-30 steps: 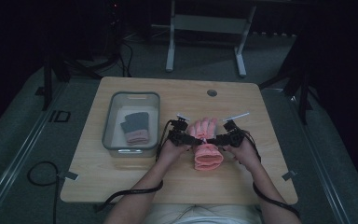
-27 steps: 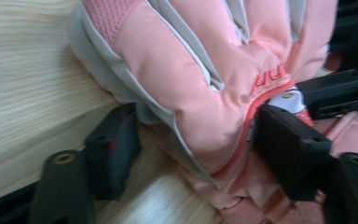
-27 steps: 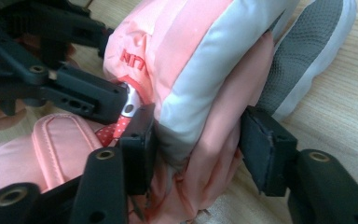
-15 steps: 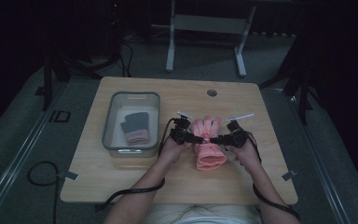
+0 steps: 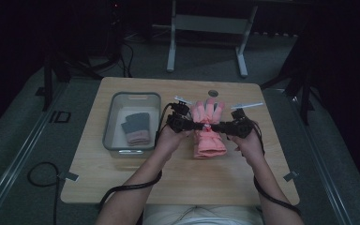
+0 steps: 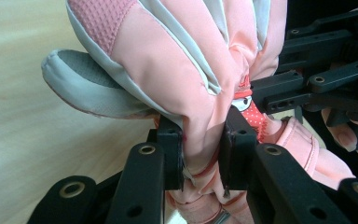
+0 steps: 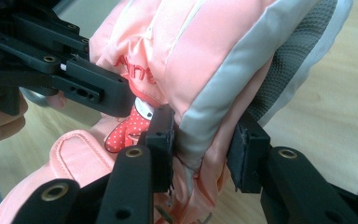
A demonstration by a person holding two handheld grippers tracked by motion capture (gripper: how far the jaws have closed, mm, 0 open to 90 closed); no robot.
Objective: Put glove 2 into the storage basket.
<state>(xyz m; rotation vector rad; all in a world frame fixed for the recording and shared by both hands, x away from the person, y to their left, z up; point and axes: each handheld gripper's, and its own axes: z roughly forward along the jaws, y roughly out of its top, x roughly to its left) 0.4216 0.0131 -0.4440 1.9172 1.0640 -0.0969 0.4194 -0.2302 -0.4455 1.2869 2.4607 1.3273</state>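
1. My left gripper [image 6: 200, 156] and right gripper [image 7: 203, 156] each pinch the pink glove [image 5: 207, 129] at mid-length, probably to lift it evenly
2. Glove lies mid-table; grey bin [image 5: 132, 121], holding another glove [image 5: 136, 128], at nine o'clock

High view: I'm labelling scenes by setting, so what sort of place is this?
Probably a lab or recording space, not a home: a bare wooden table stands alone in a dark room, cables trail over the grey floor, and a metal stand rises behind it.
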